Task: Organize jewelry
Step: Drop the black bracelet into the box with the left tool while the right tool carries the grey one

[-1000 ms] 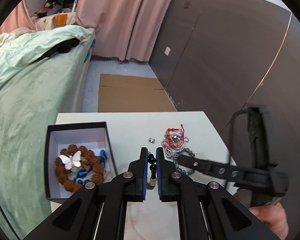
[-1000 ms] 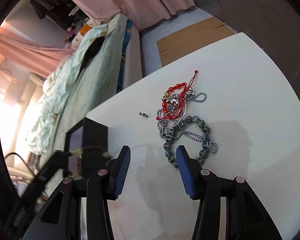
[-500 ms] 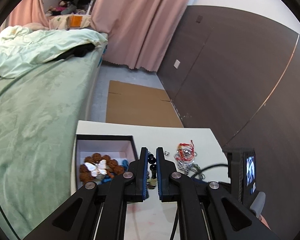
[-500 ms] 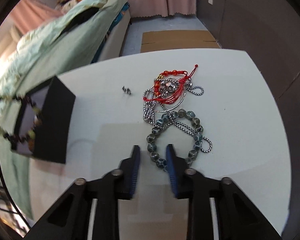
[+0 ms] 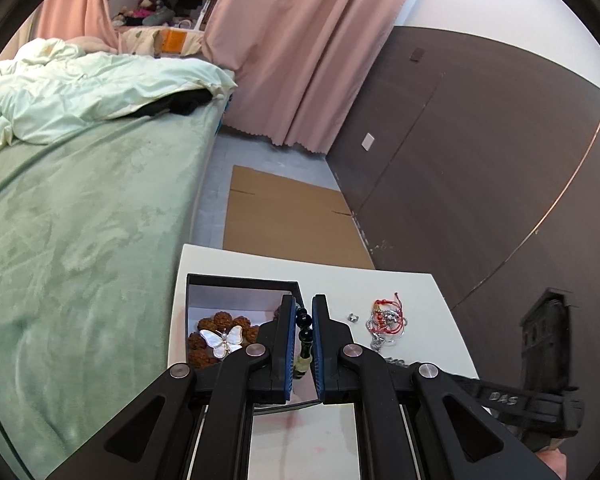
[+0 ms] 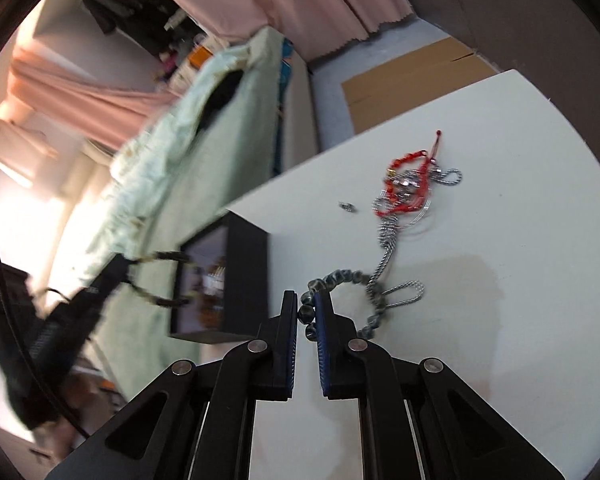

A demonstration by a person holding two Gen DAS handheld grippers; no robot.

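Observation:
My left gripper (image 5: 301,310) is shut on a black bead bracelet (image 5: 303,322) and holds it over the right edge of the black jewelry box (image 5: 240,282). The box holds a brown bead bracelet (image 5: 220,318) and a white butterfly brooch (image 5: 222,340). My right gripper (image 6: 307,308) is shut on a grey-green bead bracelet (image 6: 342,278), lifted off the white table (image 6: 500,320). A silver chain (image 6: 388,248) tangles with it. A red cord bracelet (image 6: 404,184) and a small ring (image 6: 346,206) lie further back. The left gripper also shows in the right wrist view (image 6: 116,268), with the black bracelet (image 6: 160,276) hanging.
The box also shows in the right wrist view (image 6: 244,276), left of my right gripper. A green bed (image 5: 80,220) runs along the table's left side. Flat cardboard (image 5: 284,224) lies on the floor beyond the table. A dark wall panel (image 5: 480,160) stands at the right.
My right gripper has shut on the grey-green bracelet and pulled it left toward the box. My left gripper has risen with the black bracelet and moved over the box's edge.

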